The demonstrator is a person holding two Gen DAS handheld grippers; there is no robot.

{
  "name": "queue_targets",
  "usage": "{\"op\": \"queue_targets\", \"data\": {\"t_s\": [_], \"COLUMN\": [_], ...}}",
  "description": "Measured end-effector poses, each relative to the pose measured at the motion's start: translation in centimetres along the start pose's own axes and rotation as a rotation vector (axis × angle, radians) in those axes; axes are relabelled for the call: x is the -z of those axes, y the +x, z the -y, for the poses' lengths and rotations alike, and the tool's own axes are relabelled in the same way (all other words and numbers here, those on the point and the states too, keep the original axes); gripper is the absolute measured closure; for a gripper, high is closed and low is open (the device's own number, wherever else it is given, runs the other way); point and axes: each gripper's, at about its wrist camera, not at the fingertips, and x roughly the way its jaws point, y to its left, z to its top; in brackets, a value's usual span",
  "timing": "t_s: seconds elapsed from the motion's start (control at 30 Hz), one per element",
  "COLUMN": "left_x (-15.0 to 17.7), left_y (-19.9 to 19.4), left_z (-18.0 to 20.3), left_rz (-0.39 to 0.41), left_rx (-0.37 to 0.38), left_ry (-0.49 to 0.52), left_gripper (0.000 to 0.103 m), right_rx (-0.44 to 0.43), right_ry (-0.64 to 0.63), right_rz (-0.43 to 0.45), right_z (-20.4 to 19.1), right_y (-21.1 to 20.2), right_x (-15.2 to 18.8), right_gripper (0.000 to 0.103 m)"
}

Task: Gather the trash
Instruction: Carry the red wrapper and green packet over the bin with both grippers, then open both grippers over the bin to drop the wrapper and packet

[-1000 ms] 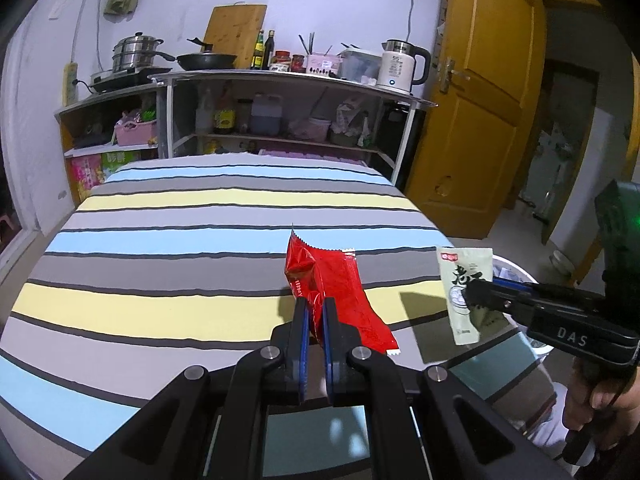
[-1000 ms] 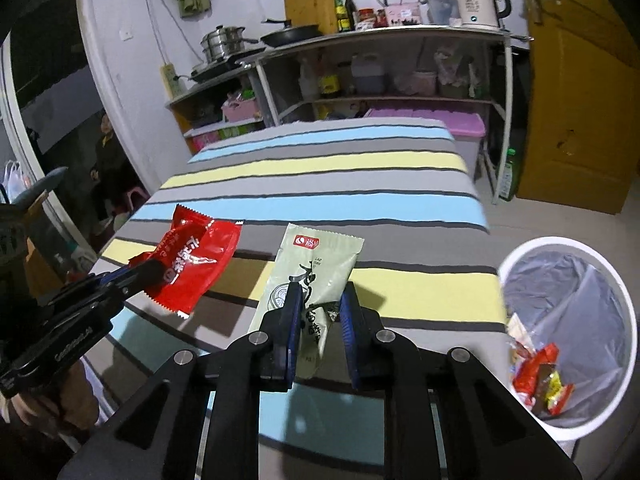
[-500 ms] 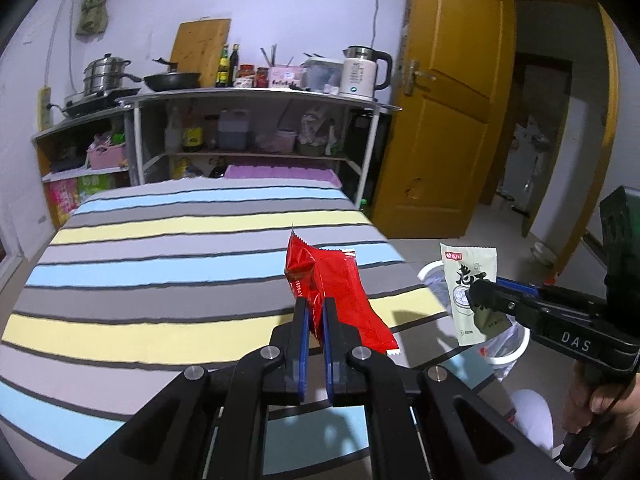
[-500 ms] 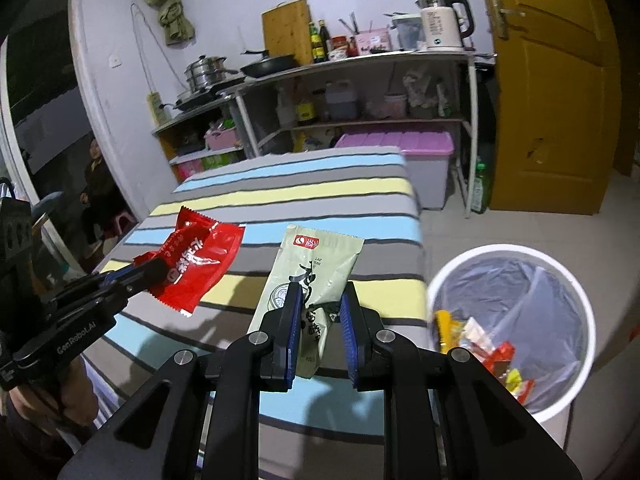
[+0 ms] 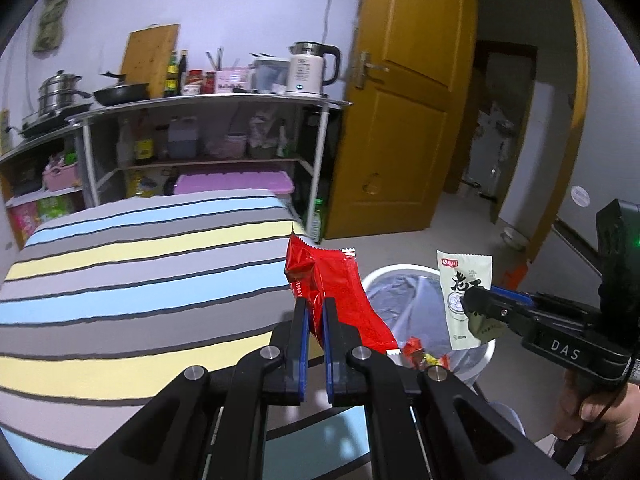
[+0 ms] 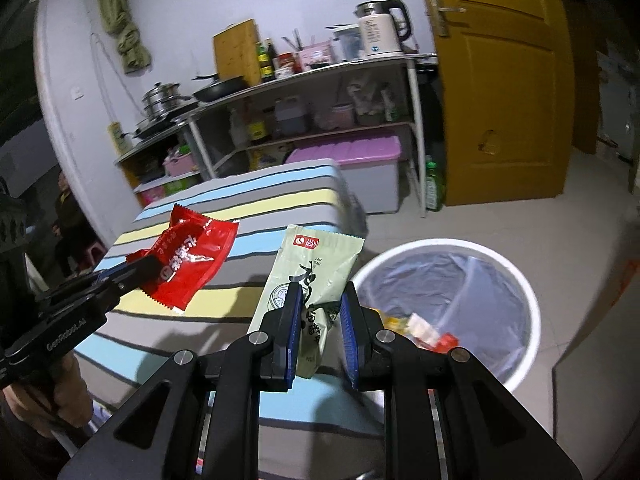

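We find both views dim and cool-toned, lit from overhead indoors. The fisheye lens bends straight lines strongly, and black vignette fills the corners. The background shelf (image 5: 208,100) and door (image 5: 404,92) read soft with slight motion smear. Glare sits on the red wrapper (image 5: 340,300) and the kettle (image 6: 380,30). Shadows fall dark on the striped tabletop (image 6: 256,304) beneath the wrappers. The doorway beyond is murky.

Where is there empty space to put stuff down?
The striped bed is bare from the shelf rack end to the near edge. The floor between the door and white bin is free. The rack is crowded.
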Motion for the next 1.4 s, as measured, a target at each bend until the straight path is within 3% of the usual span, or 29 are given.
{"op": "queue_targets", "data": {"t_s": [0.43,1.03,1.17,1.4], "left_x": [-1.3,-0.2,0.0,-0.1], "left_y": [4.8,11.7,12.5,12.2], "left_z": [5.4,9.0,9.0,8.6], "left_rz": [-0.032,-0.134,-0.150,-0.136], "left_rx": [0.092,0.163,0.173,0.173], "left_ry": [0.068,0.109,0.104,0.094], "left_gripper": [0.097,0.096,0.095,0.093], "right_rx": [0.081,0.146,0.159,0.152], "right_ry": [0.089,0.166,0.164,0.148], "right_rz": [0.001,-0.046,-0.046,-0.039], "right_z": [5.9,10.7,10.9,10.1], "right_y": [-0.6,2.0,2.2,2.0], "right_x": [0.4,0.7,0.8,0.7], "right_gripper": [0.083,0.082,0.064,0.064]}}
